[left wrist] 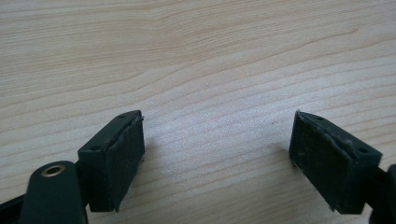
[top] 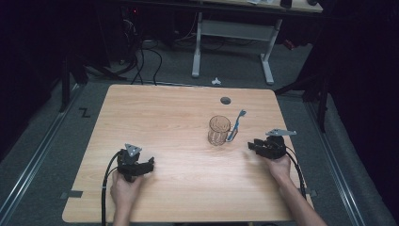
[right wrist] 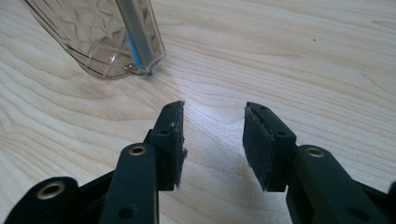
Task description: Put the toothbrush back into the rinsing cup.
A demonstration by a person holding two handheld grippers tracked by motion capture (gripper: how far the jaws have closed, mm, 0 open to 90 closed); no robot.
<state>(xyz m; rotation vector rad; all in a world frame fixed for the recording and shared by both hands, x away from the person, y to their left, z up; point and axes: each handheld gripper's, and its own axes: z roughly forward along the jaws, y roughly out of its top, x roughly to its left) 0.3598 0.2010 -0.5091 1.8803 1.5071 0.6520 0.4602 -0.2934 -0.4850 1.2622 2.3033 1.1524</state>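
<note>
**Toothbrush leaning in the glass**

A glass (top: 219, 130) stands upright right of the worktop's (top: 155, 117) middle. A toothbrush (top: 235, 126) leans in it, head pointing up toward the far right corner. The right claw (top: 254, 145), narrowly parted and empty, lies near the glass's right. The left claw (top: 148, 164), wide and empty, rests near the front left.

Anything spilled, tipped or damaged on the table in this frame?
Nothing spilled or tipped. The clear glass stands upright with a blue toothbrush leaning against its outside. Only oddity: the right gripper's pads look frayed at the edges.
</note>
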